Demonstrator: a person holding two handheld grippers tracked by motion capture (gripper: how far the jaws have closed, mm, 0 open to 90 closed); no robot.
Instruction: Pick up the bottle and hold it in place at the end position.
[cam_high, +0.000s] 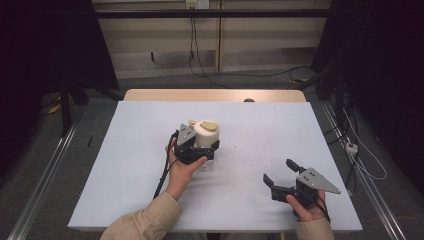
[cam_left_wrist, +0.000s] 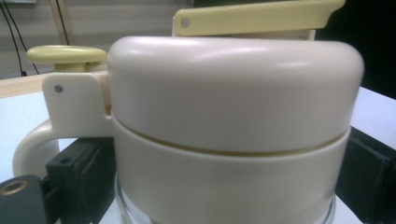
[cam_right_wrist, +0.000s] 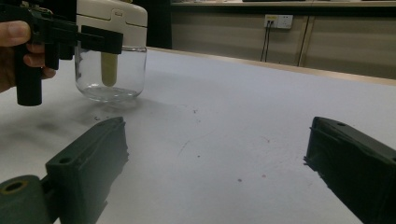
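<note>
One jug (cam_high: 205, 134) is standing near the centre of the table (cam_high: 125, 150), the left gripper (cam_high: 200, 150) clamping its cream lid while the right gripper (cam_high: 281, 173) is resting with jaws apart, holding nothing, and the right gripper view is revealing the jug's clear glass base (cam_right_wrist: 111, 74).

Glossy cream plastic lid (cam_left_wrist: 233, 93), clear glass jar (cam_right_wrist: 110, 74), matt tabletop (cam_high: 260, 135)

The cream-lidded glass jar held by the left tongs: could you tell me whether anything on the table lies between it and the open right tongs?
Nothing visible does. Between the cream-lidded glass jar and the right tongs there is just bare pale tabletop with a few small dark specks. The left tongs grip the jar's far side.
</note>
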